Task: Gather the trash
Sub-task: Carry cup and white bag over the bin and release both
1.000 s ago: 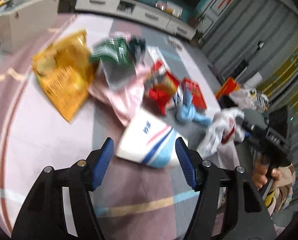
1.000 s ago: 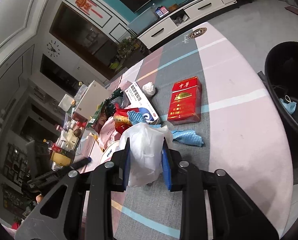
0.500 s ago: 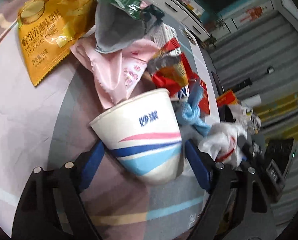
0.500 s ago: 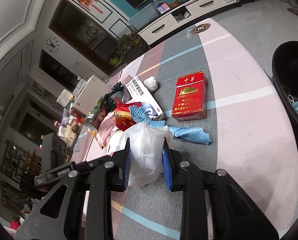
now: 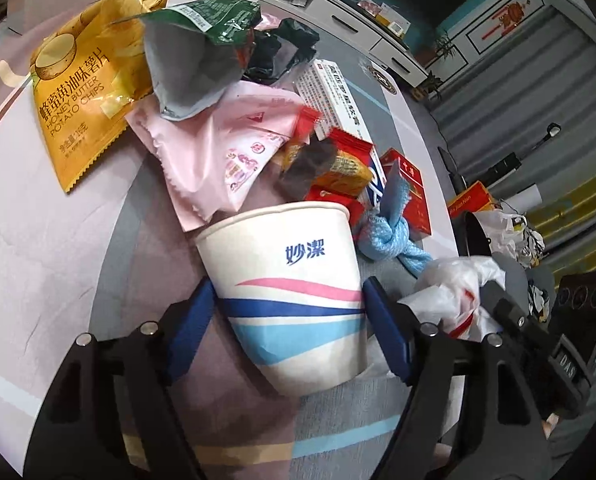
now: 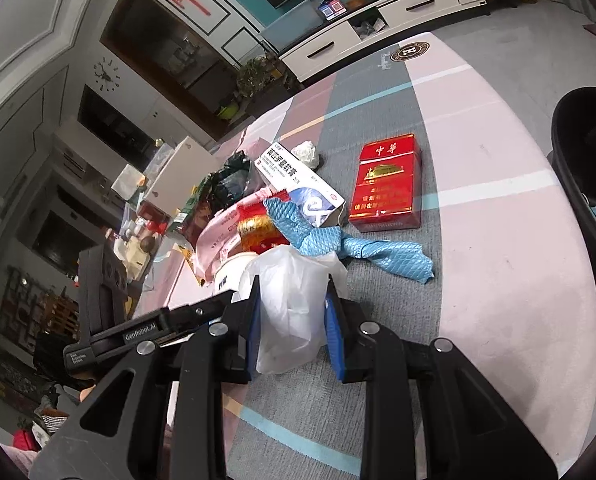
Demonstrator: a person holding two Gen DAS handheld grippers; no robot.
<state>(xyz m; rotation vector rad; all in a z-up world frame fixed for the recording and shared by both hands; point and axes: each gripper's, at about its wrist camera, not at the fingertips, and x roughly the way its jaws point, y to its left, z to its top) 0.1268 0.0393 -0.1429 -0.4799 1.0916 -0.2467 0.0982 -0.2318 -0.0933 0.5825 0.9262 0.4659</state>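
Beside the heap of wrappers on the striped cloth, the left gripper (image 5: 288, 330) has come down and forward since a second ago, so that the paper cup (image 5: 294, 296), then lying just ahead of its tips, now sits between its blue fingers (image 5: 188, 330). The jaws have just been closing in on the cup, and the pads look to be at its sides, though whether they press yet cannot be told. That suggests the cup is the next piece of trash to be lifted, with only the squeeze left. The cup is white with pink and blue stripes and blue lettering, tilted with its open mouth toward the heap, against a pink wrapper (image 5: 226, 148). On the cup's other side the right gripper (image 6: 292, 322) has kept still, clamped on a crumpled white plastic bag (image 6: 294, 304). A dark bin (image 6: 582, 168) stands well beyond the cup, past a red box (image 6: 386, 184).
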